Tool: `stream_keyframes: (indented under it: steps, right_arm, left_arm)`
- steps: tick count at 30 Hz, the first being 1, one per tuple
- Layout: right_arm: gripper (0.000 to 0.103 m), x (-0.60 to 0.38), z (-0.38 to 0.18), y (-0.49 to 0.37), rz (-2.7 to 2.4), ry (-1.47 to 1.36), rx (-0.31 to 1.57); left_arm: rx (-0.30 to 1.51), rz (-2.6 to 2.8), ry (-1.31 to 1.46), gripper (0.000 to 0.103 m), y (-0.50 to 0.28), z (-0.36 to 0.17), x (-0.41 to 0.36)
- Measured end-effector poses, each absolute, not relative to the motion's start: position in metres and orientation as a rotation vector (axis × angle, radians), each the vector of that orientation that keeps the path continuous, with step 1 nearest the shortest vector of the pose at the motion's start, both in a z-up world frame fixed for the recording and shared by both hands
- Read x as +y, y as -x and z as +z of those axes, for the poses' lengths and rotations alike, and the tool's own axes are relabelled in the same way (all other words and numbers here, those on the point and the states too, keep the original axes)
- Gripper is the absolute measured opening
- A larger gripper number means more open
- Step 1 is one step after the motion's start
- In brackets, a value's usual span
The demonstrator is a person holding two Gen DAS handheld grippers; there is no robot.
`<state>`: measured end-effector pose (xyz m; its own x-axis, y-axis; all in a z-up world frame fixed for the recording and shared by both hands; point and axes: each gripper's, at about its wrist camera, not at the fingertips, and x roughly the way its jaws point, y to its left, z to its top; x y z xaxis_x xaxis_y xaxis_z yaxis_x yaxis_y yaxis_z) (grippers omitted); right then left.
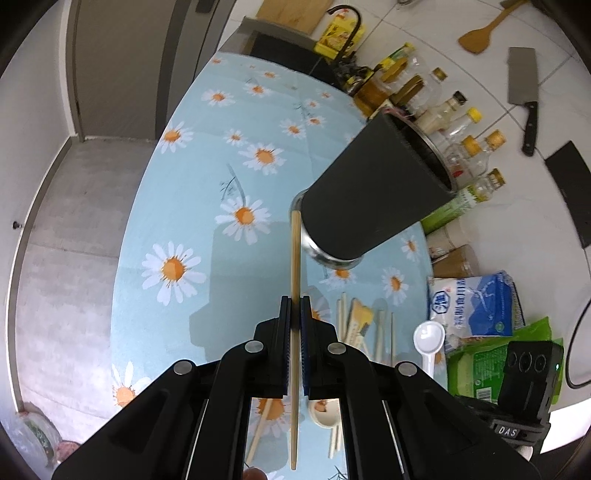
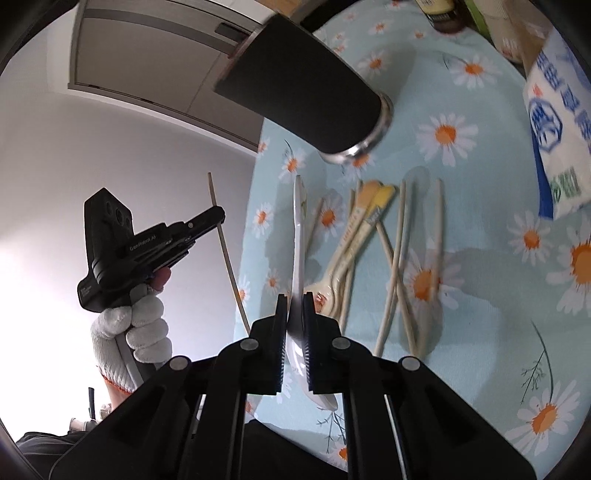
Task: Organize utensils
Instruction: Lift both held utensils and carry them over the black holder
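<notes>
My left gripper (image 1: 294, 301) is shut on a wooden chopstick (image 1: 295, 254) whose far tip reaches the base of the dark utensil holder (image 1: 373, 195). In the right wrist view the same gripper (image 2: 218, 214), held by a gloved hand (image 2: 136, 332), carries the chopstick (image 2: 225, 254) beside the table. My right gripper (image 2: 294, 301) is shut on a white ceramic spoon (image 2: 298, 236), lifted above the cloth. The holder (image 2: 303, 96) stands just beyond it. Loose chopsticks (image 2: 397, 258) and cream-handled spoons (image 2: 351, 243) lie on the daisy tablecloth (image 2: 480, 258).
Bottles of oil and seasoning (image 1: 443, 118) line the table's far edge, with a salt bag (image 1: 476, 306) and green packet (image 1: 480, 365). A white plastic spoon (image 1: 428, 339) lies near them. A cleaver (image 1: 524, 96) and wooden spatula (image 1: 480, 35) hang on the tiled wall.
</notes>
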<state>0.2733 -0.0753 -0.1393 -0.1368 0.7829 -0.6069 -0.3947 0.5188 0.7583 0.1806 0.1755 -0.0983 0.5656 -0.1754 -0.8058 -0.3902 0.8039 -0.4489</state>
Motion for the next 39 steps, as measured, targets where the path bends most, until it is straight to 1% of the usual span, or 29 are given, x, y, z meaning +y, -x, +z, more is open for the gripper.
stream_keyframes:
  steps: [17, 24, 34, 39]
  right_arm:
    - [0.01, -0.048, -0.064, -0.302, 1.138, -0.332, 1.125]
    - [0.01, -0.04, -0.036, -0.325, 1.121, -0.378, 1.024]
    - [0.01, -0.014, 0.003, -0.358, 1.127, -0.4, 0.837]
    - [0.01, 0.002, 0.015, -0.358, 1.07, -0.326, 0.686]
  left_arm:
    - [0.807, 0.06, 0.501, 0.004, -0.194, -0.018, 0.154]
    - [0.716, 0.001, 0.451, 0.004, -0.214, 0.007, 0.152]
    - [0.552, -0.073, 0.394, 0.004, -0.243, 0.051, 0.153]
    - [0.461, -0.075, 0.367, 0.004, -0.252, 0.071, 0.157]
